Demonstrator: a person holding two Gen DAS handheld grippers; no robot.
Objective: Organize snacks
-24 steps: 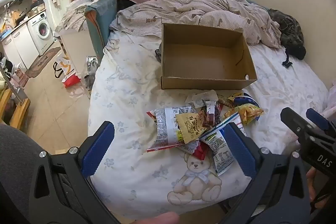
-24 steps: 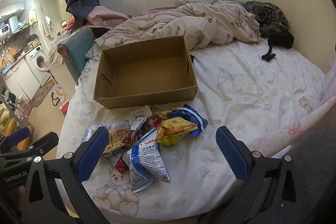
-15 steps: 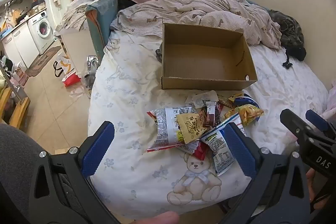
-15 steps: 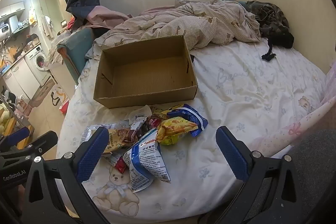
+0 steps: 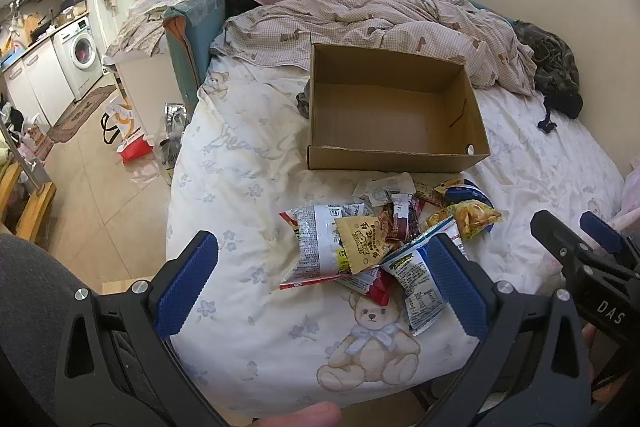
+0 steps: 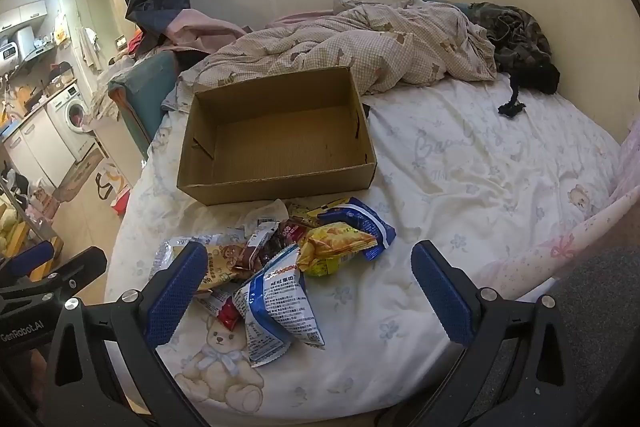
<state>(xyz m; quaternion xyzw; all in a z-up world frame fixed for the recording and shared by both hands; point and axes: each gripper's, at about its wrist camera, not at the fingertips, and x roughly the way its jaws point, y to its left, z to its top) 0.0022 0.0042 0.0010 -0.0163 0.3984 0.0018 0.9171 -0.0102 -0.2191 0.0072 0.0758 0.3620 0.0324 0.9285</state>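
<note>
An open, empty cardboard box [image 5: 394, 115] sits on the bed; it also shows in the right wrist view [image 6: 276, 135]. A heap of snack packets [image 5: 384, 239] lies just in front of it, among them a white and blue bag [image 6: 276, 303], a yellow bag [image 6: 334, 245] and a silver and red bag [image 5: 320, 243]. My left gripper [image 5: 320, 283] is open and empty, above the near edge of the heap. My right gripper [image 6: 306, 289] is open and empty, over the heap's near side. Each gripper shows at the edge of the other's view.
A rumpled checked duvet [image 5: 380, 27] and dark clothes [image 6: 516, 43] lie behind the box. The bed's left edge drops to a tiled floor [image 5: 92, 187] with bags. A washing machine [image 5: 80, 55] stands far left. A bare sheet [image 6: 480, 167] stretches right of the box.
Both grippers stay open and almost still. The left view has crept slightly forward towards the heap.
</note>
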